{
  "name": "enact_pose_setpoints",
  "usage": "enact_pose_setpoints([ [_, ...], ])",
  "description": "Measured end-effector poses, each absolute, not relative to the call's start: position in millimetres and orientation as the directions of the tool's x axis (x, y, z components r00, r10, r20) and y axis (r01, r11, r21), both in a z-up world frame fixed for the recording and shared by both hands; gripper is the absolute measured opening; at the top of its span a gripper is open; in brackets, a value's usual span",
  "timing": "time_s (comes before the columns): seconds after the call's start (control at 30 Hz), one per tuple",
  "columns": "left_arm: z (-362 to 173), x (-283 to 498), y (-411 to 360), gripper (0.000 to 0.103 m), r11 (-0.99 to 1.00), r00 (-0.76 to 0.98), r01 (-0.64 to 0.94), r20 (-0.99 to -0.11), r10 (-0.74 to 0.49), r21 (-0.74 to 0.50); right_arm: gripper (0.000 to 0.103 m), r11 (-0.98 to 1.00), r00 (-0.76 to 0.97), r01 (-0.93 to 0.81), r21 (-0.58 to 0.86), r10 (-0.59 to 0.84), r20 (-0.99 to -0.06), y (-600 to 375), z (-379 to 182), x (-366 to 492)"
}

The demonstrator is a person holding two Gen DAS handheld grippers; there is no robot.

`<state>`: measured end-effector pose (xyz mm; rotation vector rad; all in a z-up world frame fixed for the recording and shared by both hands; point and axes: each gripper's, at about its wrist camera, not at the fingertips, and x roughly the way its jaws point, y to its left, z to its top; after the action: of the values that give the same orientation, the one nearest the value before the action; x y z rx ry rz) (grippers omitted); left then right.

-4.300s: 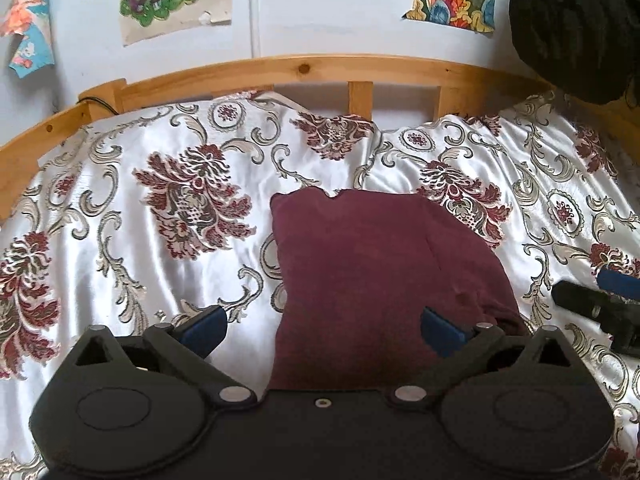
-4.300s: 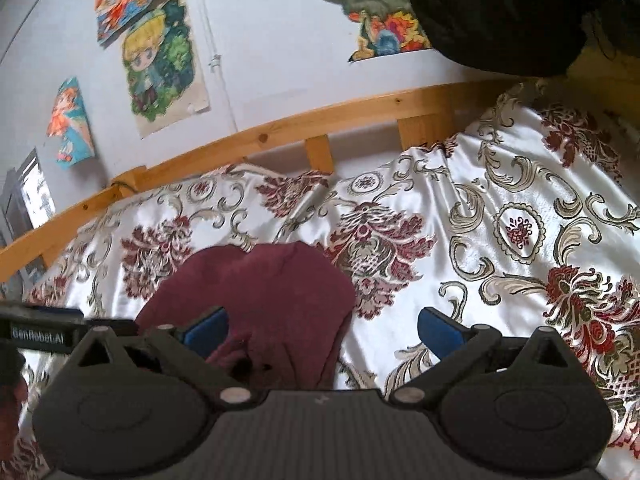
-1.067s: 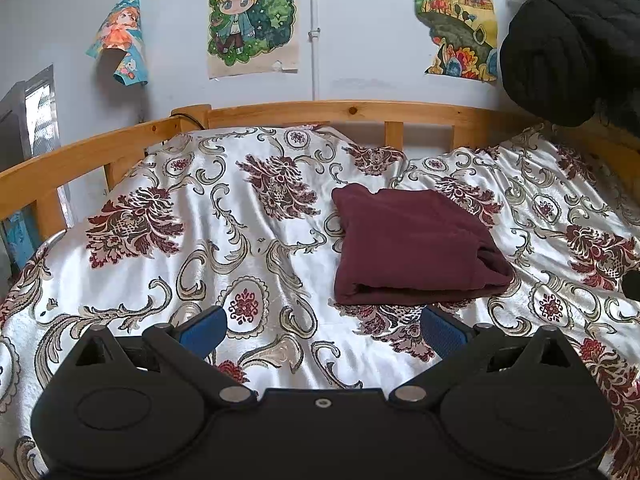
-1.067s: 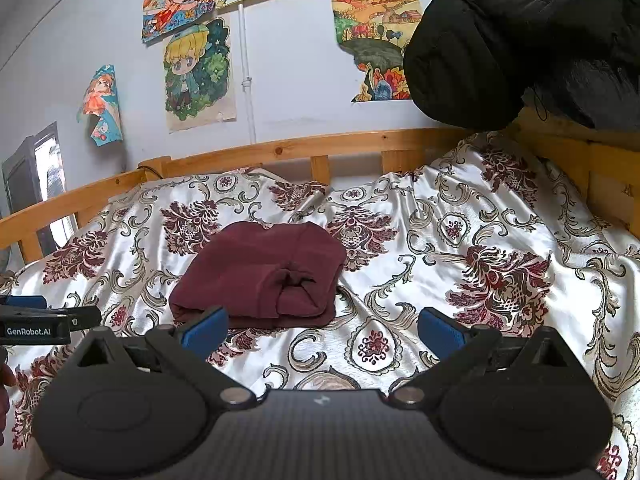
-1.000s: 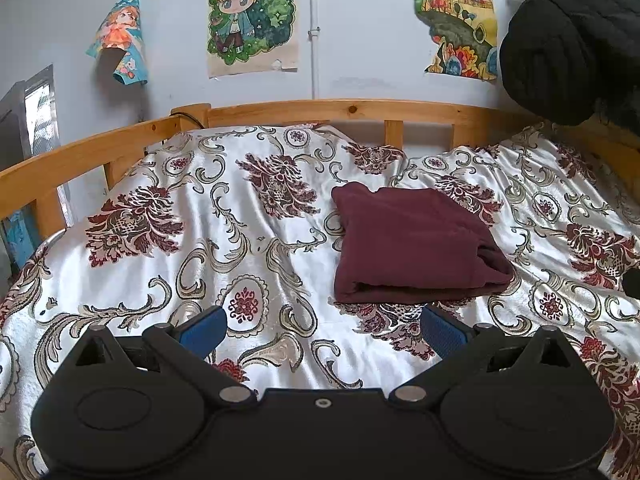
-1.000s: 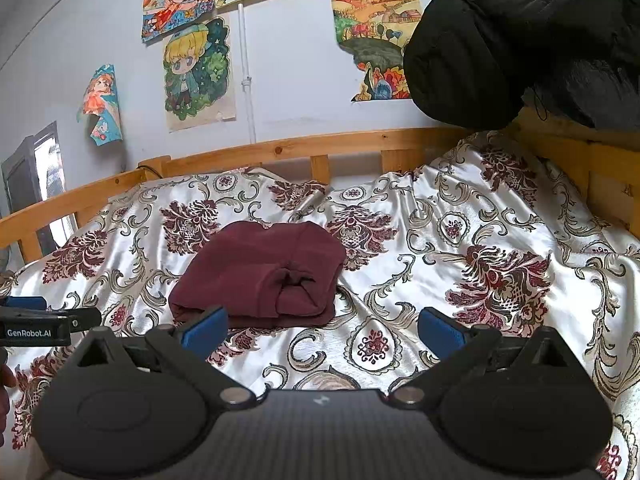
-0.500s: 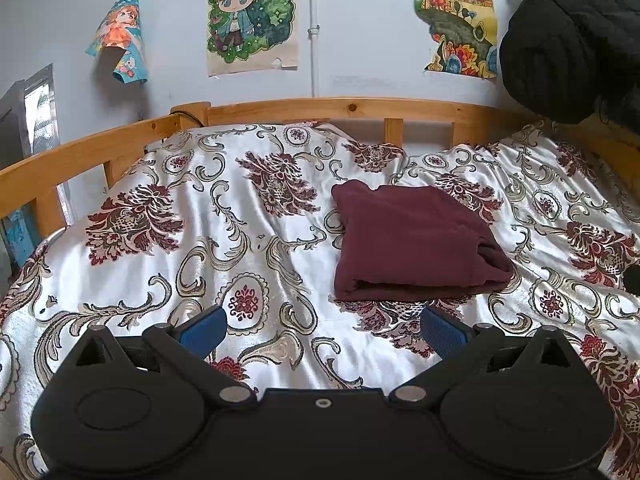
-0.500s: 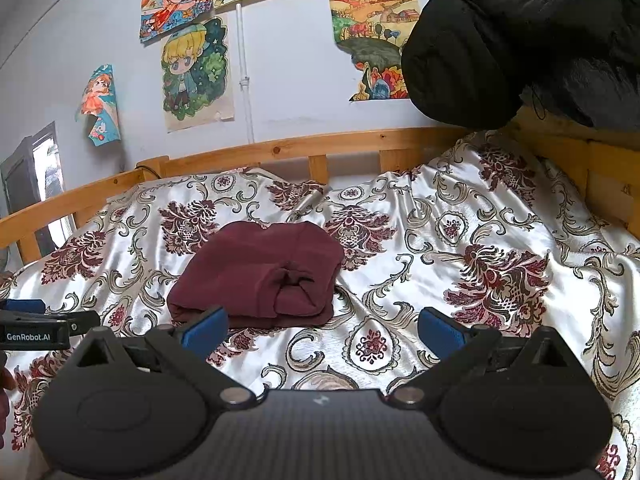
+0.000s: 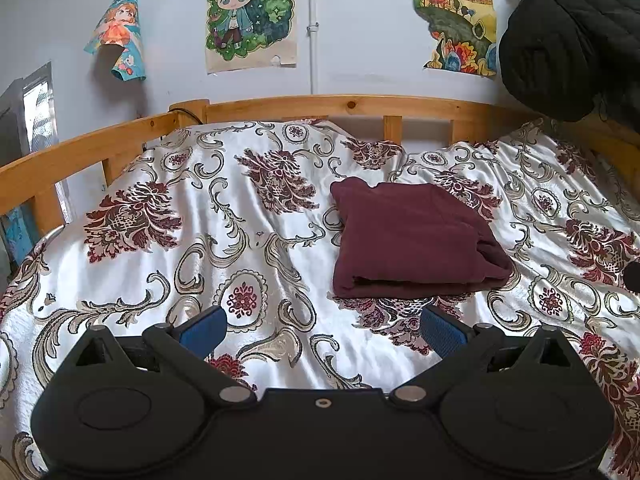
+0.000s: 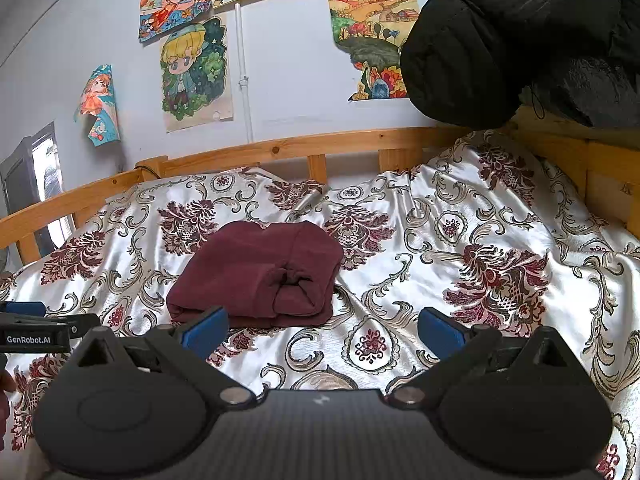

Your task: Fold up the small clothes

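I see my left gripper (image 9: 322, 330) and right gripper (image 10: 320, 328) both spread wide, empty; folded maroon garment (image 9: 412, 240) lies on the floral bedspread (image 9: 200, 240), just beyond them.

Open bedspread on all sides of the folded garment

The maroon garment (image 9: 412, 240) lies alone on the bedspread (image 9: 200, 248), bare cloth all round it. The wooden rail (image 9: 320, 106) closes off the far and left edges; a black jacket (image 10: 520, 40) overhangs the far right corner. Both grippers, the left gripper (image 9: 322, 330) and the right gripper (image 10: 322, 330), hold back with fingers spread wide.
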<state>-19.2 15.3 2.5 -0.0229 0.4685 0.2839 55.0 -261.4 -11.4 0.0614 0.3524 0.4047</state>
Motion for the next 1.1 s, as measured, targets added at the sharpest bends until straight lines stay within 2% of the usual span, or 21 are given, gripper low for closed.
enact_pose_setpoints([
  [1.1, 1.6, -19.2, 14.4, 0.102, 0.960, 0.852, -0.276, -0.451, 0.265, 0.043, 0.103, 0.920, 0.862, -0.369, 0.132, 0.392, -0.322, -263.5, -11.0, 56.6],
])
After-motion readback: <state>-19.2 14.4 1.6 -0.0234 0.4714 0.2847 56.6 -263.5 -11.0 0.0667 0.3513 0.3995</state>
